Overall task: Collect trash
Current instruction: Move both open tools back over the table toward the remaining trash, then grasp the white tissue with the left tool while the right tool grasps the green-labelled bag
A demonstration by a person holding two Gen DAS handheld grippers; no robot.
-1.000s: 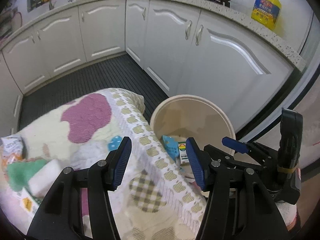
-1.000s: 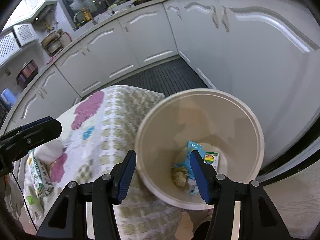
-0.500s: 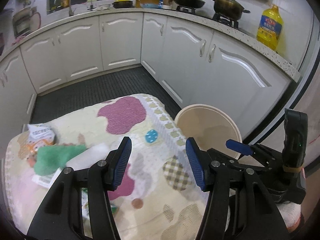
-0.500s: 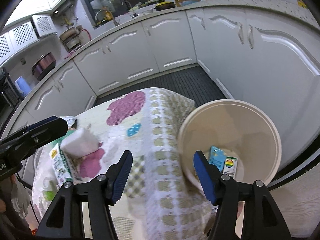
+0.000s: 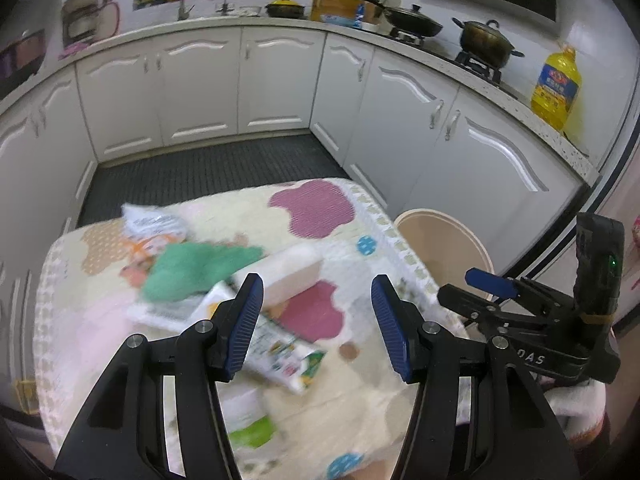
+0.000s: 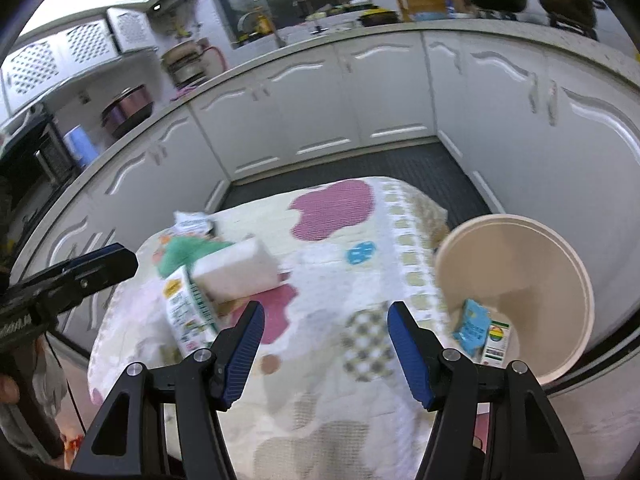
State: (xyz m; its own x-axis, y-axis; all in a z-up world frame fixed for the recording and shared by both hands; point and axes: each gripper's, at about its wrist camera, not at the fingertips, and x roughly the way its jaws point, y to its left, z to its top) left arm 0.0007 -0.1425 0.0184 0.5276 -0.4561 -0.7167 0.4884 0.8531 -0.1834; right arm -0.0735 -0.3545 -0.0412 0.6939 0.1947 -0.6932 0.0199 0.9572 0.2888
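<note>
Kitchen, white cabinets (image 5: 276, 88) run in a curve round a dark ribbed floor mat (image 5: 208, 172), worktop above carries two pots on a stove, one yellow oil bottle (image 5: 557, 88) at the right end

One desk (image 6: 332, 380) under a cream patterned cloth with purple blobs and blue dots, fills the foreground in both views

One beige bin (image 6: 560, 268) stands on the floor just beside the desk's right edge; inside it two pieces of trash, a blue packet (image 6: 472, 326) and a small white box (image 6: 496, 342) touching each other at the bottom

Trash left on the desk, bunched at its left half: one white foam block (image 6: 236, 268) lying on one printed carton (image 6: 186, 316), one green cloth (image 5: 192, 270) behind them, one crumpled white wrapper (image 5: 154, 224) at the far edge; blurred, so finer count unclear

Left claw (image 5: 316, 320) hangs above the desk, blue pads apart, nothing between them, released

Right claw (image 6: 326, 346) above the desk's near right part, jaws have just been opening, nothing between them, released
</note>
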